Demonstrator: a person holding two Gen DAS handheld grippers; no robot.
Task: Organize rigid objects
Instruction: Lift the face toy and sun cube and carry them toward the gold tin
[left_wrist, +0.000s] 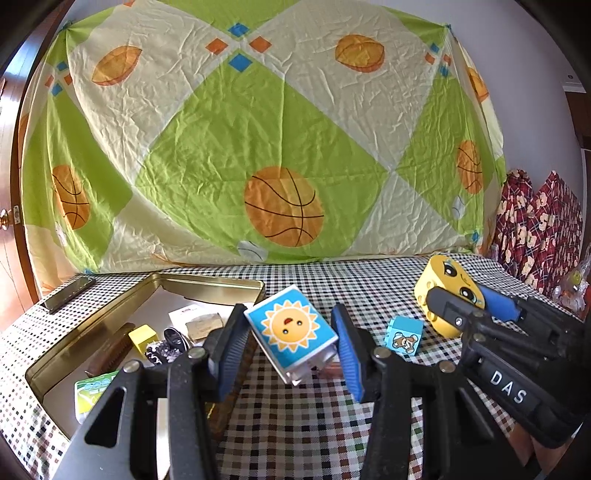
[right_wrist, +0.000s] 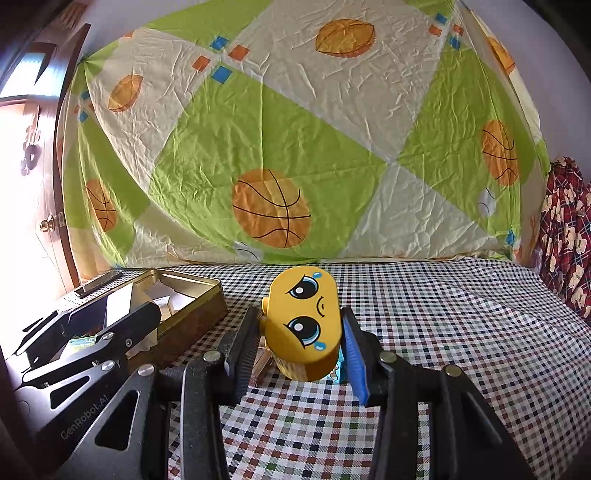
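The sun block (left_wrist: 291, 334), tilted at lower centre, is being held between the pads of the left hand-held gripper (left_wrist: 291, 350), just beside the tin (left_wrist: 207, 284), likely bound there. The right hand-held gripper (right_wrist: 301, 343) is clasping the yellow face block (right_wrist: 304, 321) above the checked surface (right_wrist: 443, 314).

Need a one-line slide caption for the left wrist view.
Left gripper clamps the sun-print block beside the open tin; right gripper holds the yellow face block.
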